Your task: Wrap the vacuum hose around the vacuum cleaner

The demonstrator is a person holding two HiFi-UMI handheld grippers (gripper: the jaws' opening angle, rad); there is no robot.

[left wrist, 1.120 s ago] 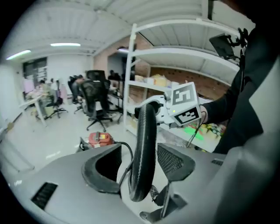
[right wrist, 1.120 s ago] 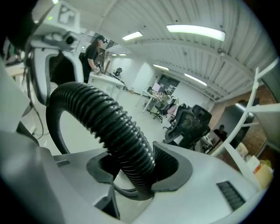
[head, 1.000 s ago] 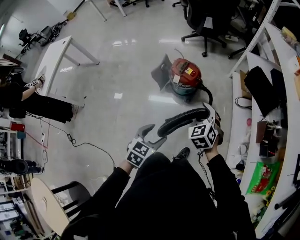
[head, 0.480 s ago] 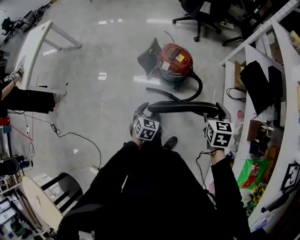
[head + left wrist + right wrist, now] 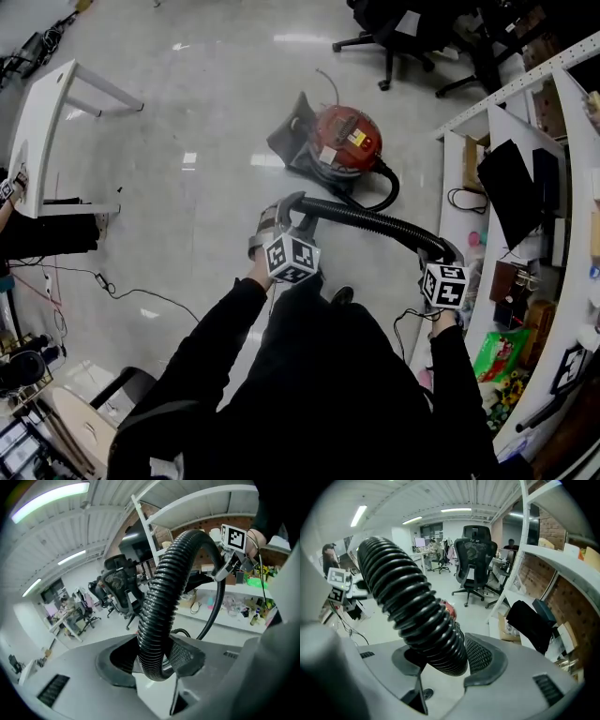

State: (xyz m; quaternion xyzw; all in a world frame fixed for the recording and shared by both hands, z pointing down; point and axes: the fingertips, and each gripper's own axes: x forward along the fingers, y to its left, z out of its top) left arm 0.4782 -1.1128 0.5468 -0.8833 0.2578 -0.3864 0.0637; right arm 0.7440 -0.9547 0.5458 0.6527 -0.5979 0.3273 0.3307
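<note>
The red vacuum cleaner stands on the floor ahead of me, with a grey nozzle part at its left side. Its black ribbed hose leaves the vacuum's right side, loops back and stretches between my two grippers. My left gripper is closing its jaws on the hose, and both pads touch it. My right gripper is shut on the hose farther along, to the right. In the right gripper view a bit of the red vacuum shows behind the hose.
A white table stands at the left, black office chairs at the top. Shelving with clutter runs along the right. A thin cable lies on the floor at the left, a chair behind me.
The left gripper came up from beside the hose and closed its jaws round it. The right gripper moved right and down, and the hose now stretches out straighter between the two.
</note>
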